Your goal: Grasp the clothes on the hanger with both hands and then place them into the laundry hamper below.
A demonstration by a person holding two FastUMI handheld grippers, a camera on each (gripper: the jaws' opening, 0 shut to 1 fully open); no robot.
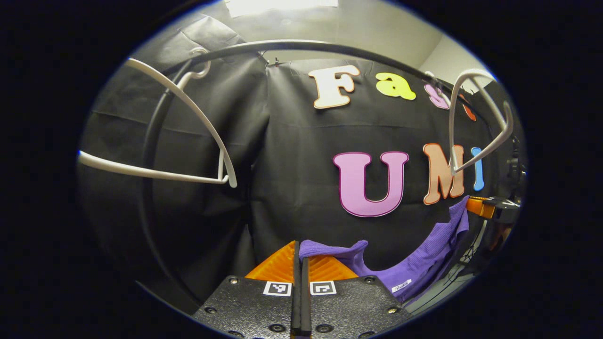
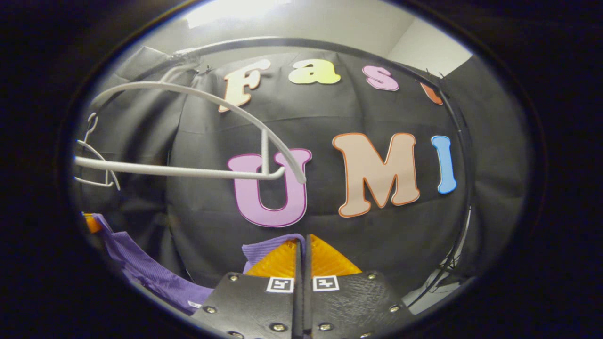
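Purple garment [image 1: 424, 263] stretched between both clamped grippers; white hanger [image 2: 198, 141] bare.

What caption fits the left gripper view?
Left gripper pinches a purple shirt below two bare white hangers on the rail.

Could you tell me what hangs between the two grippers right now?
The purple garment sags between them, pinched at one end by the left gripper and at the other by the right gripper; both views show it.
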